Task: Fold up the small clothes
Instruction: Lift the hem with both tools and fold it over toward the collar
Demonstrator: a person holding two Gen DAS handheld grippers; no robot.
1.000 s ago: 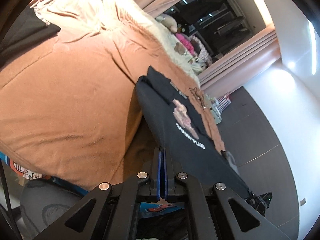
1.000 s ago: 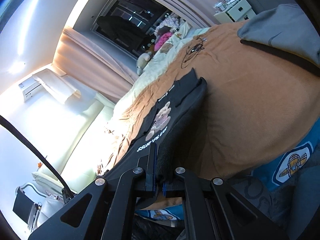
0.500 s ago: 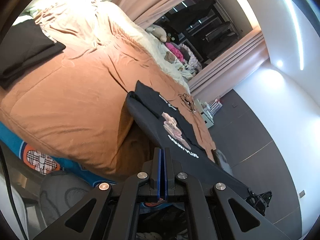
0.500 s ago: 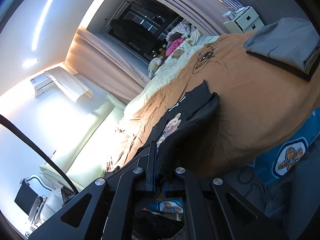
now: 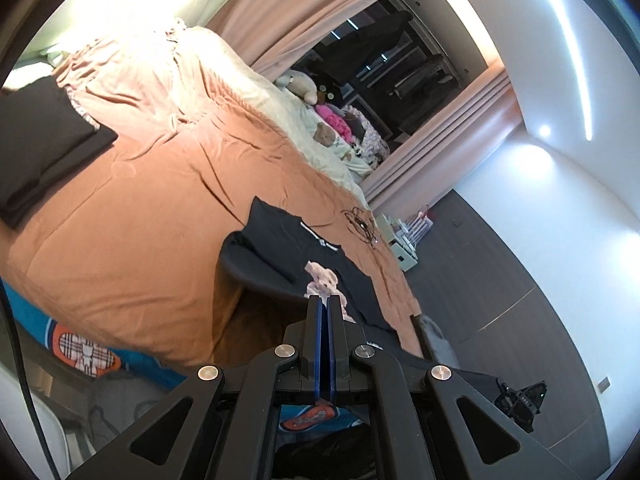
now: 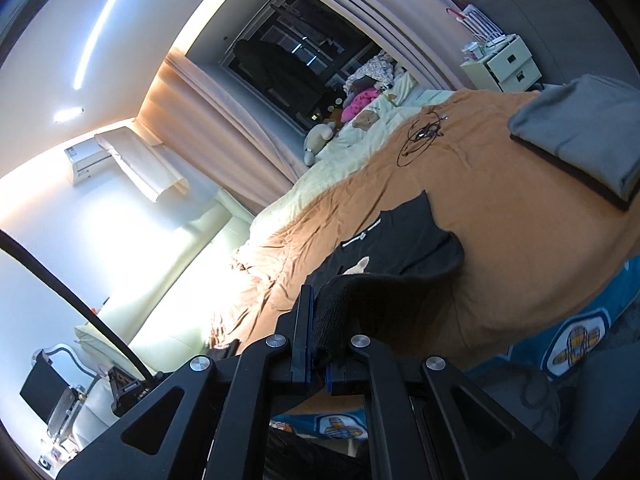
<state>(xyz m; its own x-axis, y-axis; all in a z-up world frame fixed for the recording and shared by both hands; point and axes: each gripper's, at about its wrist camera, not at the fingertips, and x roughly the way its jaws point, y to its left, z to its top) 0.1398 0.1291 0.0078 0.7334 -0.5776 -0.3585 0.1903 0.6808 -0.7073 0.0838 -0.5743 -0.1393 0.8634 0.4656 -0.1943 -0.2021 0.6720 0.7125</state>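
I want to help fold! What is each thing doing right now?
Black T-shirt with bear print: half lifted off the bed.
Left hand-held gripper: shut on the shirt's hem.
Right hand-held gripper: shut on the shirt.
Grey folded garment: lying folded.

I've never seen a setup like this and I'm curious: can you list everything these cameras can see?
T-shirt: one, black with a pink bear print, far part lying on the bed, near edge lifted.
Bedspread: one, orange-brown, covering the bed.
Folded dark clothes: one stack, black, on the bed.
Folded grey garment: one, grey, on the bed.
Cable: one, black, coiled on the bedspread.
Stuffed toys: several, cream, brown and pink, at the window.
Curtains: pink, framing the window.
Nightstand: one, pale, bedside.
Left hand-held gripper: black, shut on the T-shirt.
Right hand-held gripper: black, shut on the T-shirt.
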